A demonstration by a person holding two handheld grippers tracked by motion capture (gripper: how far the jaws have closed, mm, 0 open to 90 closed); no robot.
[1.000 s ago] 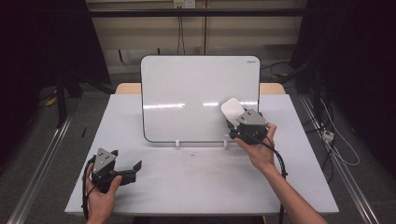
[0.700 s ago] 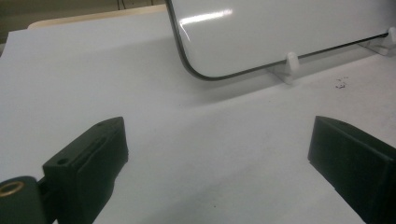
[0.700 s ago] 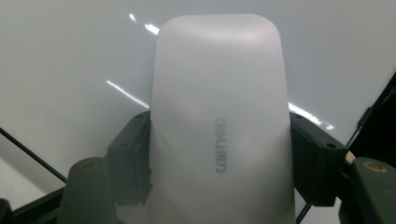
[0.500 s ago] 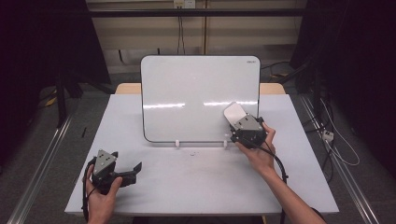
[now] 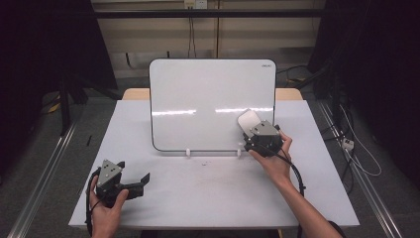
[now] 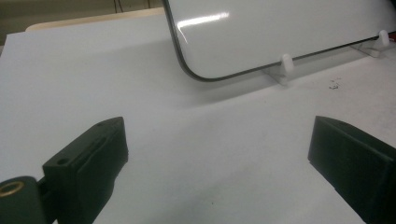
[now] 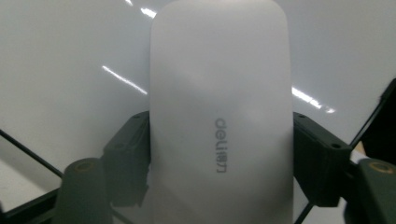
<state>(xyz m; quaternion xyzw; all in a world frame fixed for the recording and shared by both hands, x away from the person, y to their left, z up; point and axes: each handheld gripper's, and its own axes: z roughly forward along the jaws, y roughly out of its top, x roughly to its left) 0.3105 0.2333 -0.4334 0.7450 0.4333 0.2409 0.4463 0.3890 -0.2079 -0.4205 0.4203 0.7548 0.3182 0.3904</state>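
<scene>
A white eraser point(image 5: 247, 120) with grey lettering lies flat against the lower right part of the upright whiteboard point(image 5: 198, 99). My right gripper point(image 5: 250, 129) has it between its jaws. In the right gripper view both black pads sit flush on the sides of the eraser point(image 7: 219, 93), gripper point(image 7: 219, 154). These jaws have just been opening, with the eraser still between them. My left gripper point(image 5: 134, 171) rests low at the table's front left, open and empty. In the left gripper view it point(image 6: 217, 144) faces the whiteboard's lower corner point(image 6: 280, 32).
The whiteboard stands on small white clip feet point(image 5: 188, 151) on the white table point(image 5: 208, 193). A few dark specks point(image 6: 333, 83) lie in front of the feet. Cables point(image 5: 356, 153) trail on the floor to the right.
My right hand has shifted the eraser a little down and to the right on the board. The left hand has stayed where it was.
</scene>
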